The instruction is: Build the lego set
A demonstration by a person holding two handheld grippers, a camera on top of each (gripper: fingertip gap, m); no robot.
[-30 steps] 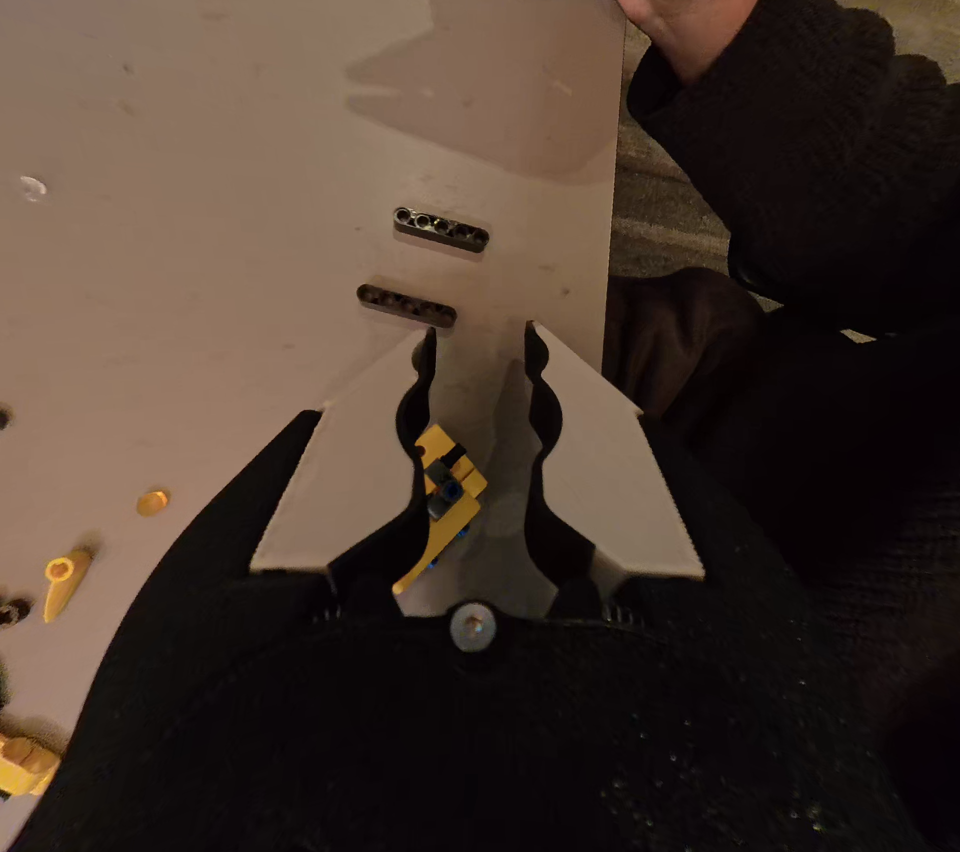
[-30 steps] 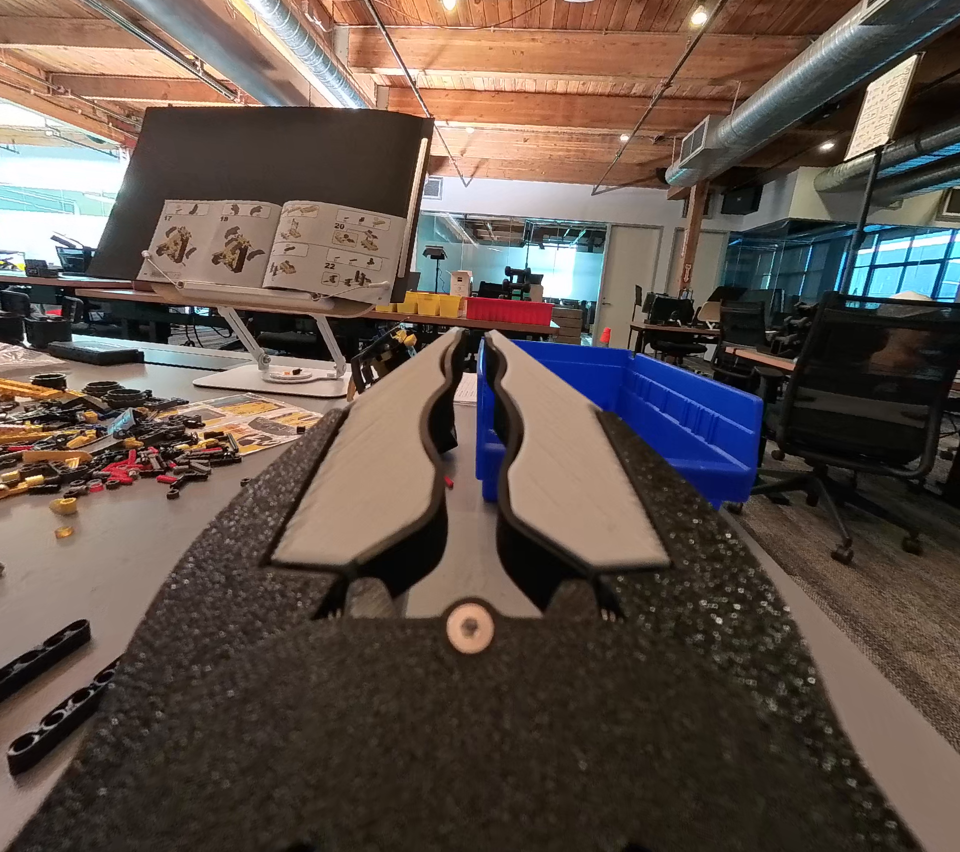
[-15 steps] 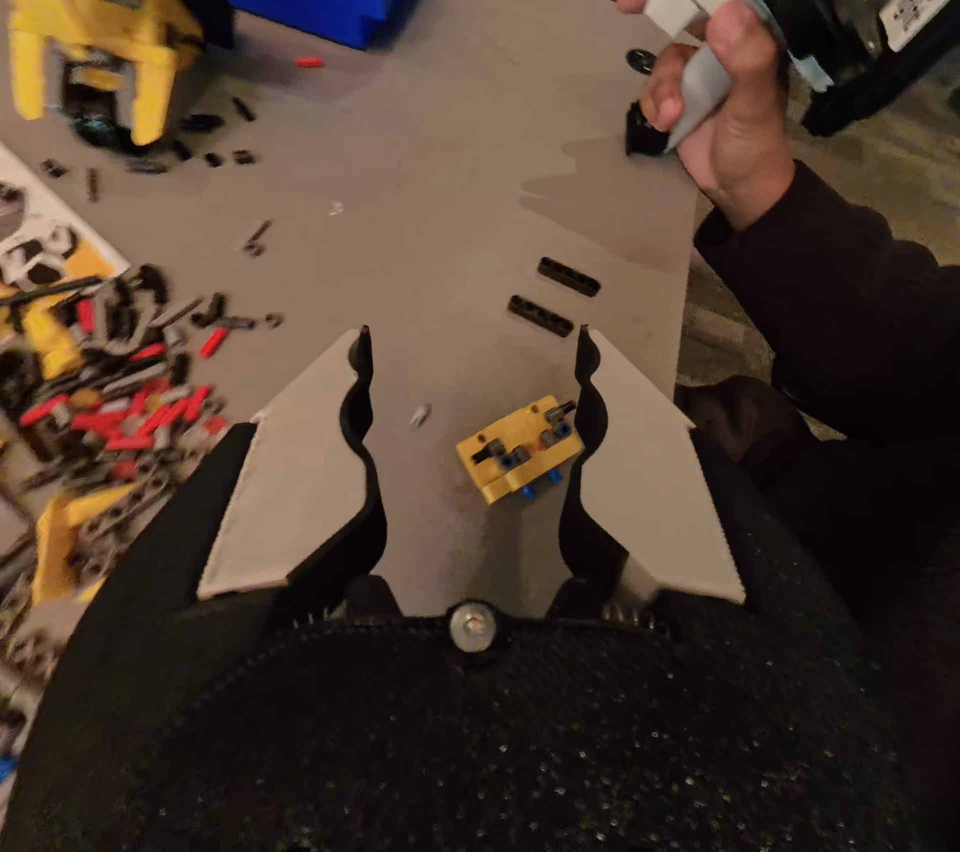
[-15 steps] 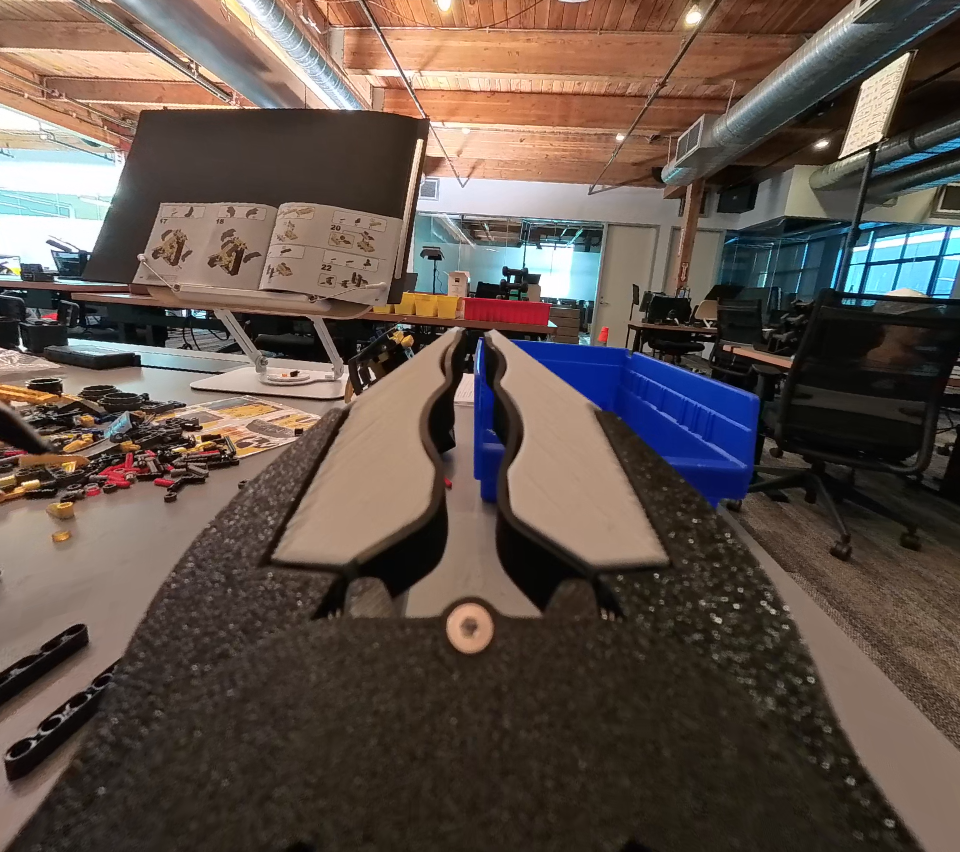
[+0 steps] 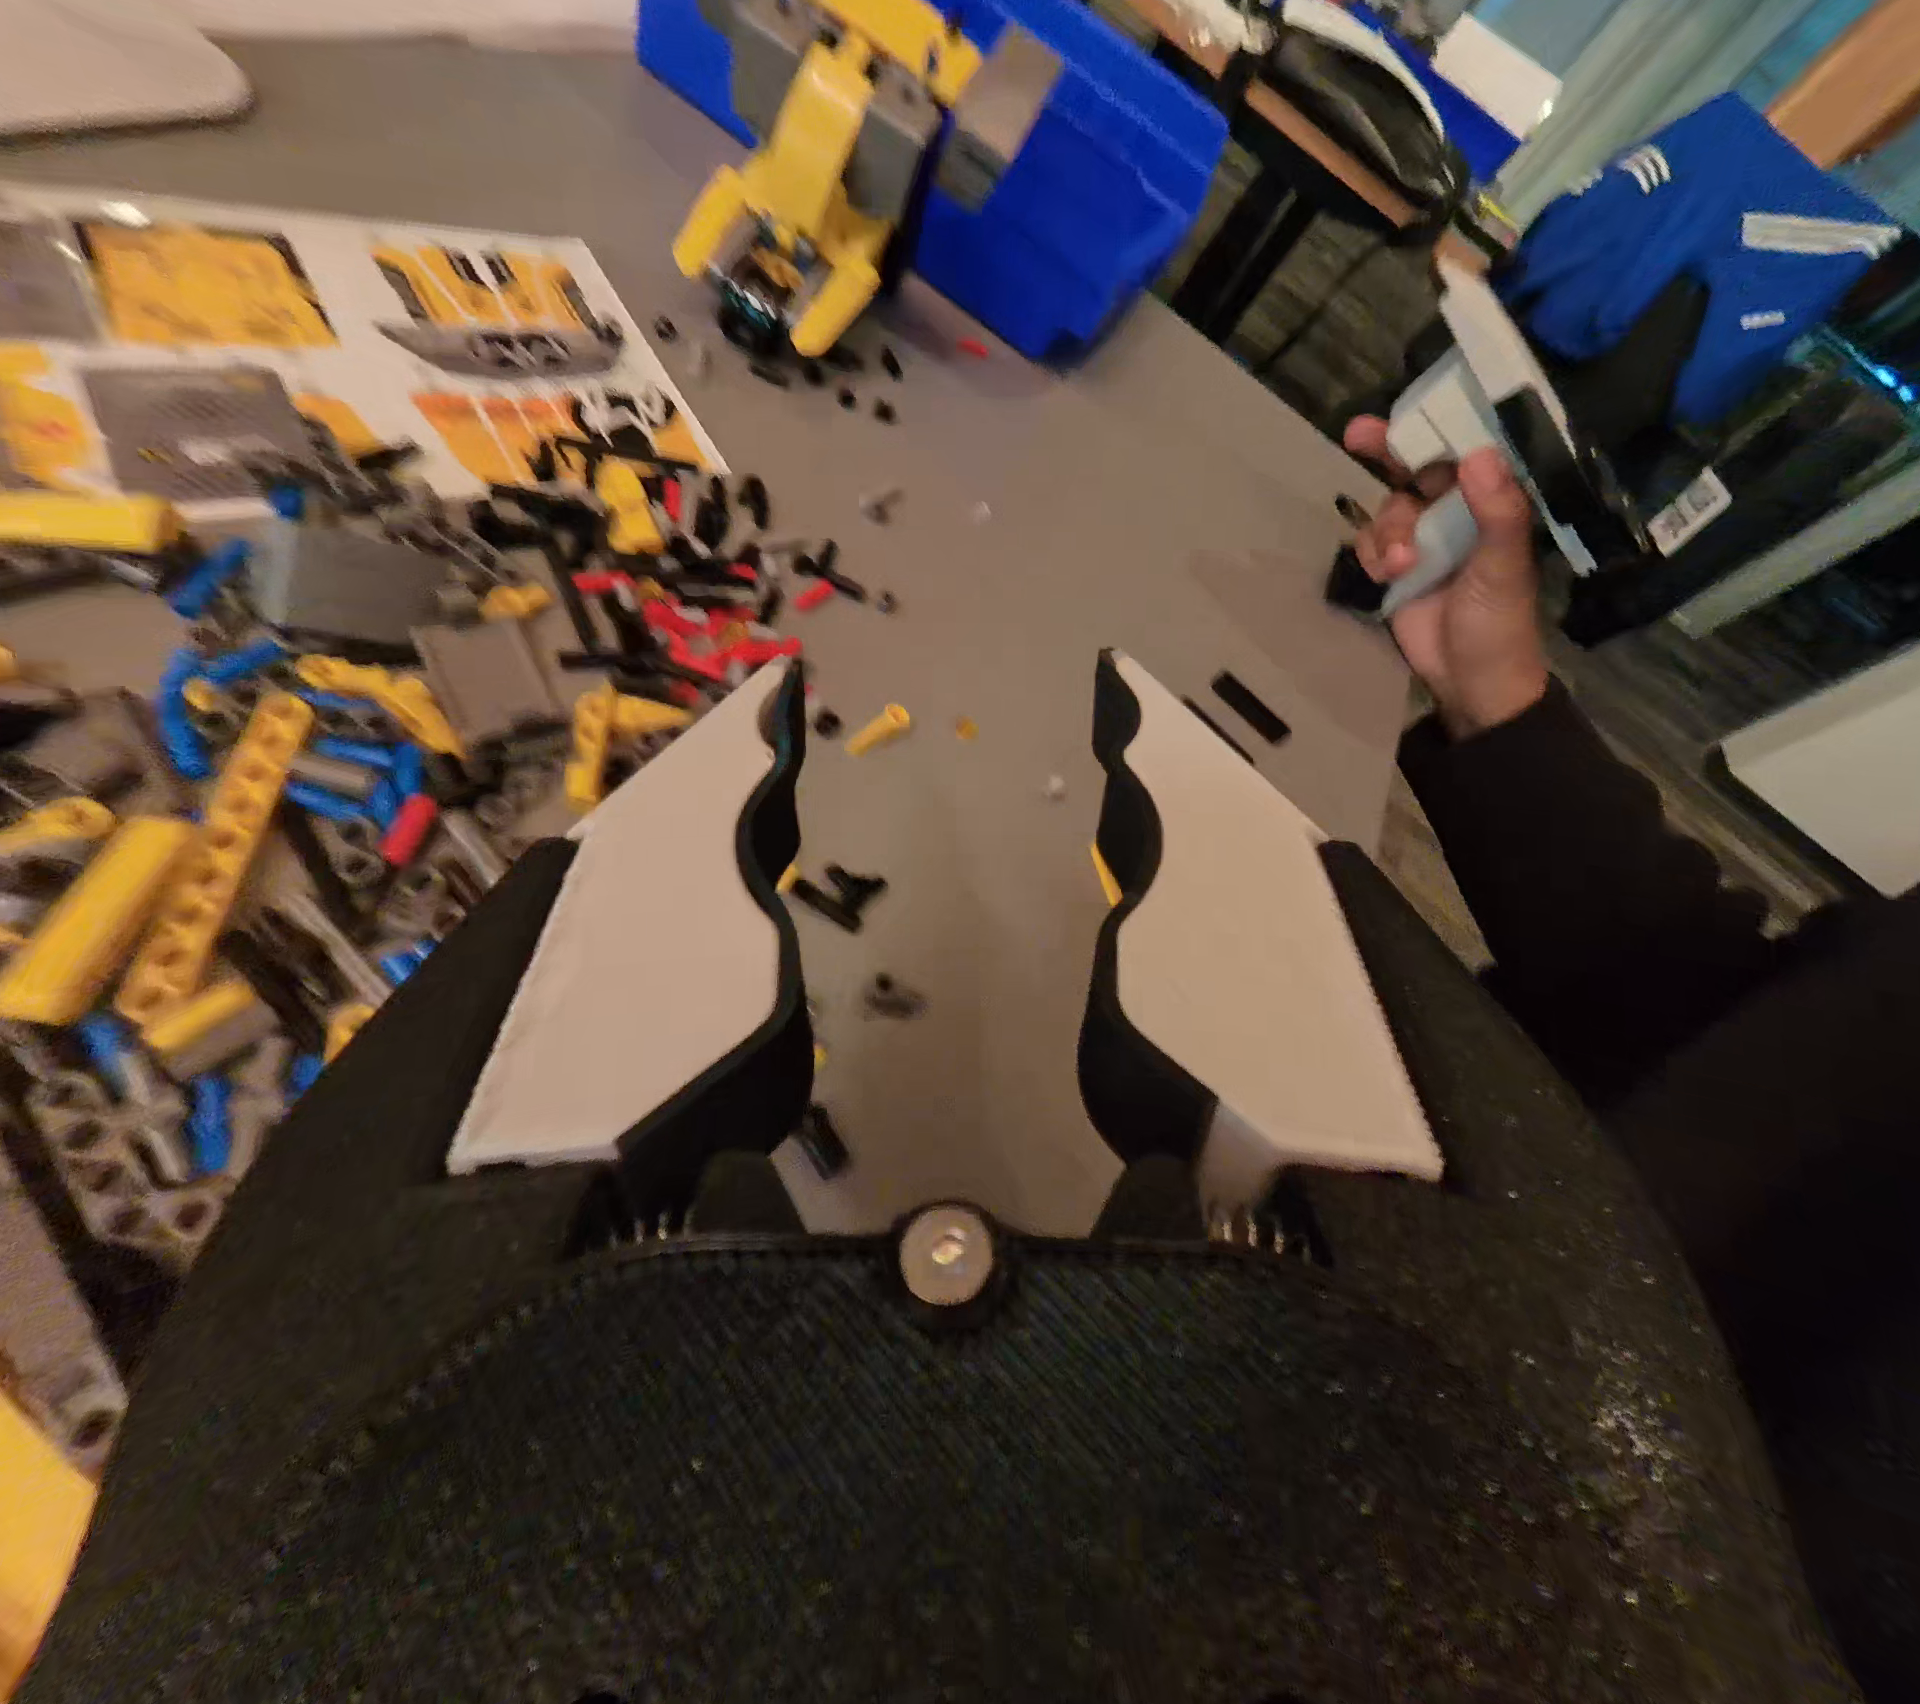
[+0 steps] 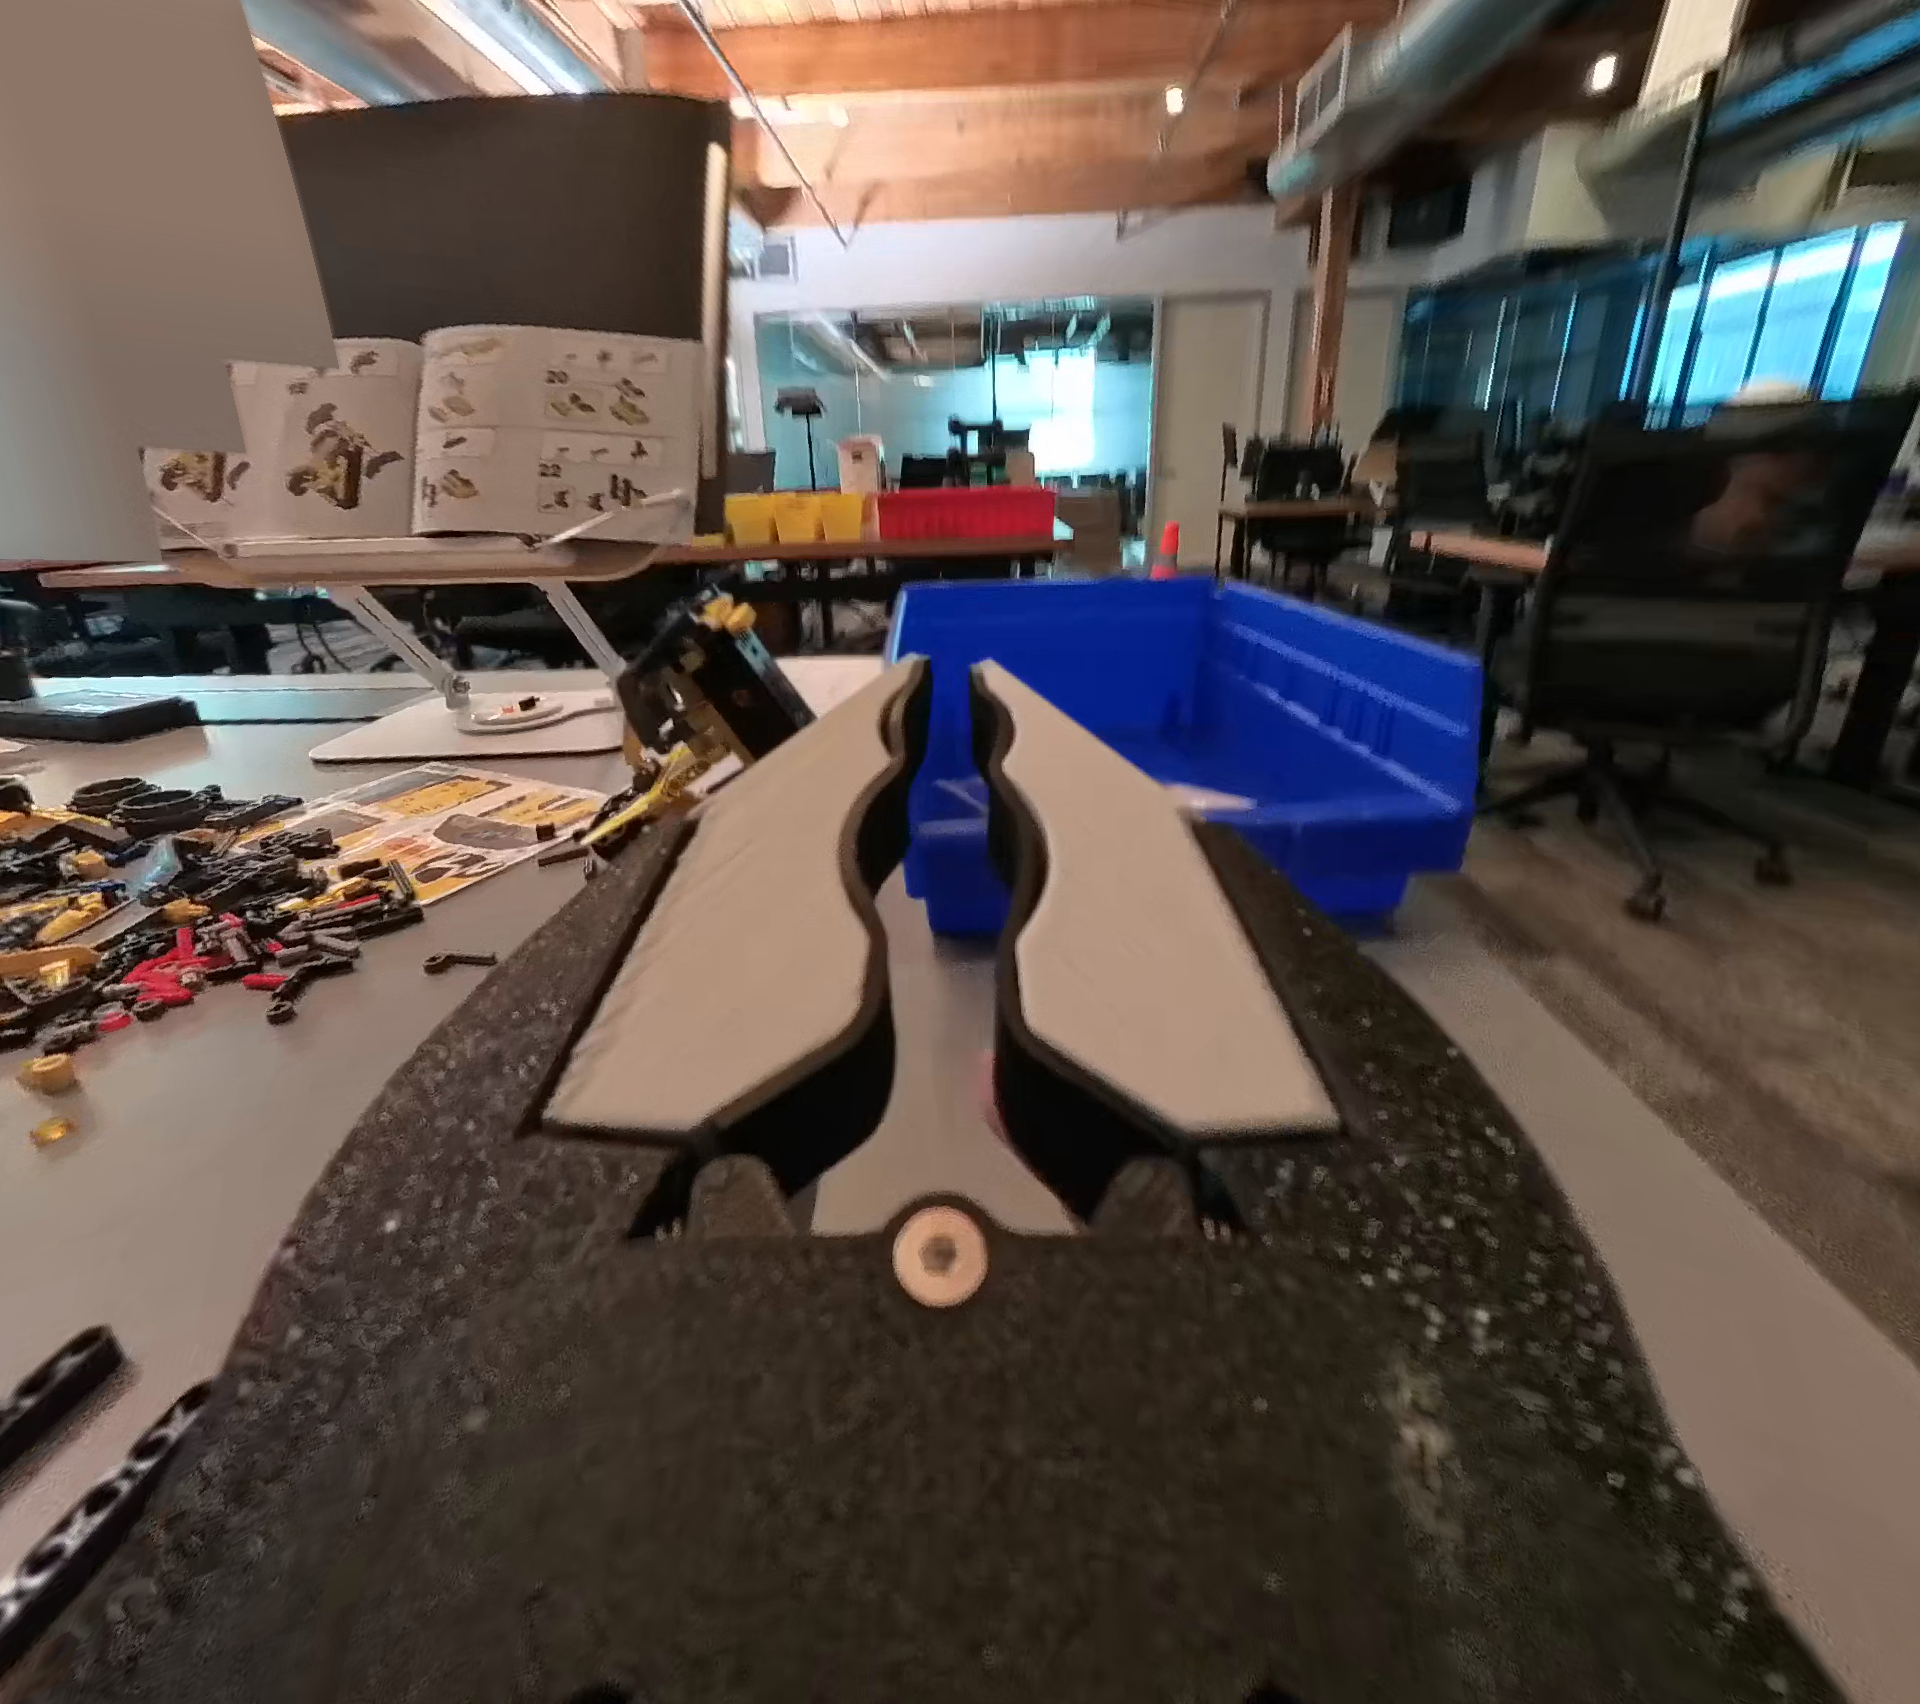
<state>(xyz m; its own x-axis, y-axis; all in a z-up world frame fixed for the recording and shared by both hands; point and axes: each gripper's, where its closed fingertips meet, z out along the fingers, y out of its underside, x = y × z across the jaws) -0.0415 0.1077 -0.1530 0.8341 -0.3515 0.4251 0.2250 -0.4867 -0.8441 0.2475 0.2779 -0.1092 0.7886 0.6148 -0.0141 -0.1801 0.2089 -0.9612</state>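
Here we hold our left gripper (image 5: 945, 667), spread wide and empty, above the grey worktop (image 5: 1039, 511) with small loose black building pieces (image 5: 847, 894) directly beneath, while our right gripper (image 6: 948, 665), nearly closed and empty, points toward the blue plastic bin (image 6: 1351, 719).

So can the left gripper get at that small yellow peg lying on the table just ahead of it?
Probably yes. The left gripper is open and empty, and the yellow peg lies on bare grey table between its fingertips, with nothing over it.
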